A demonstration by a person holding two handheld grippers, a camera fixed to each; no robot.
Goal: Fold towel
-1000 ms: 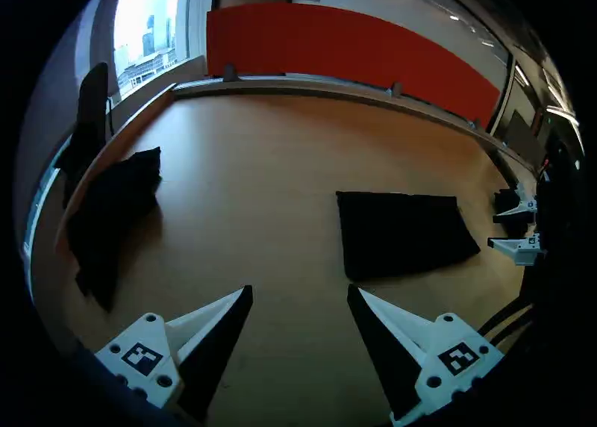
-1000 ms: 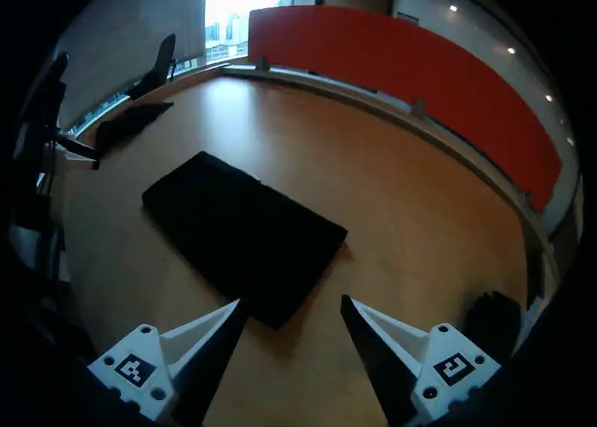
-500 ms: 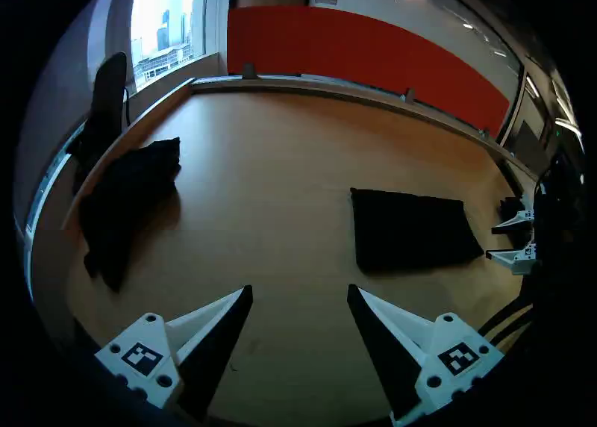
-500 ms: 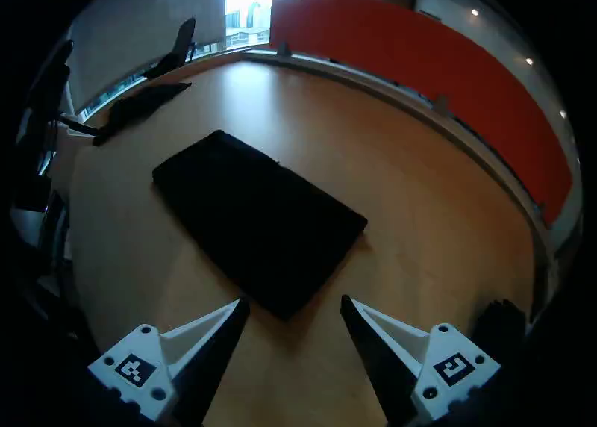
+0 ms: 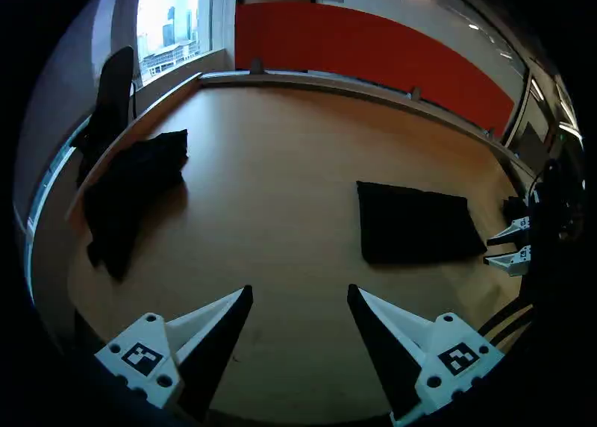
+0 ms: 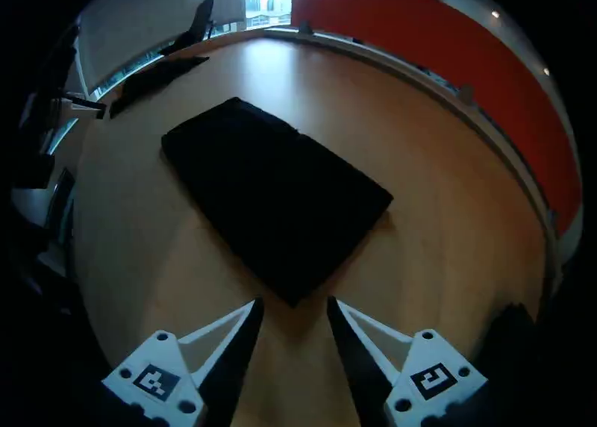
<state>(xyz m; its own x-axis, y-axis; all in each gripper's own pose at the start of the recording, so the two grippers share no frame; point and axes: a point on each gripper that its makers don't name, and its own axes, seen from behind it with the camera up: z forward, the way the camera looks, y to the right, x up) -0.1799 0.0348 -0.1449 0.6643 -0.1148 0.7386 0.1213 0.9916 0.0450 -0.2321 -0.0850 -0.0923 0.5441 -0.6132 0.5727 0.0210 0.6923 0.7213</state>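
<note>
The left gripper [image 5: 298, 296] hangs above the table [image 5: 283, 173] with its two fingers spread wide, and there is nothing between them, just bare wood. A good way ahead of it and off to its right lies the towel [image 5: 414, 222] – black, flat and folded into a neat block. The towel sits well apart from this gripper. In the left gripper view, a floppy heap of black cloth [image 5: 130, 192] lies by the far left edge of the table, with a dark chair [image 5: 112, 98] standing behind it. A long red panel [image 5: 373, 50] runs along the back edge of the table, and a bright window [image 5: 168, 24] shows tall buildings outside. The right gripper [image 6: 293, 307] is low over the table too. Its fingers are apart, but the gap is smaller than the left one's, and they hold nothing. In the right gripper view, the near corner of the towel points straight at that gap, just in front of the two tips – I cannot tell if it touches them. From that corner the towel stretches away across the wood, lying at a slant toward the far left. A dark lump [image 6: 515, 330] sits at the lower right of this view, too dim to make out.
</note>
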